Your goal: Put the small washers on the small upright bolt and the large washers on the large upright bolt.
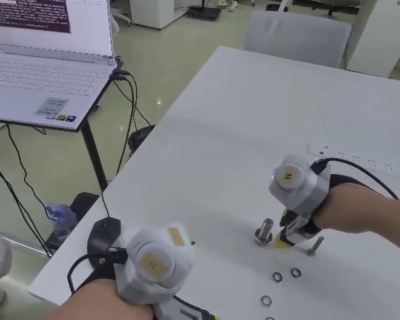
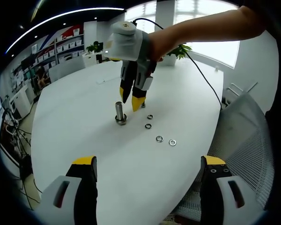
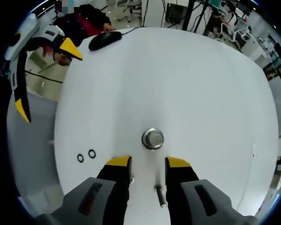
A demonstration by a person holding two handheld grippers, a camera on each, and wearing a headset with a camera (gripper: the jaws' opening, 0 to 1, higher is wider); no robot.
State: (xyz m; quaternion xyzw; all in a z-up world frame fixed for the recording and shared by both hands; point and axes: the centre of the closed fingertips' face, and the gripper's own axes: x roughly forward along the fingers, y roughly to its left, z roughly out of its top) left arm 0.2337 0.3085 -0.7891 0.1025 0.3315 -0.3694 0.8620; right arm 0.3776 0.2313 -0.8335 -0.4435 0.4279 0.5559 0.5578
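Washers (image 2: 159, 138) lie loose and flat on the counter (image 2: 75, 108), four in a short row well ahead of the left gripper (image 2: 149, 165). Its fingers stand wide apart and empty, and it seems parked out of the way. The right gripper (image 3: 149, 163) hangs tips-down, its fingers parted with bare counter between them. The large bolt (image 3: 152, 138) stands upright just beyond their tips, and the small bolt (image 3: 160, 196) sits between them, nearer their base. This is probably a hover before choosing a pick. Neither bolt carries a washer. Which washers are small or large is too fine to tell. In the left gripper view the right fingers mask the small bolt.
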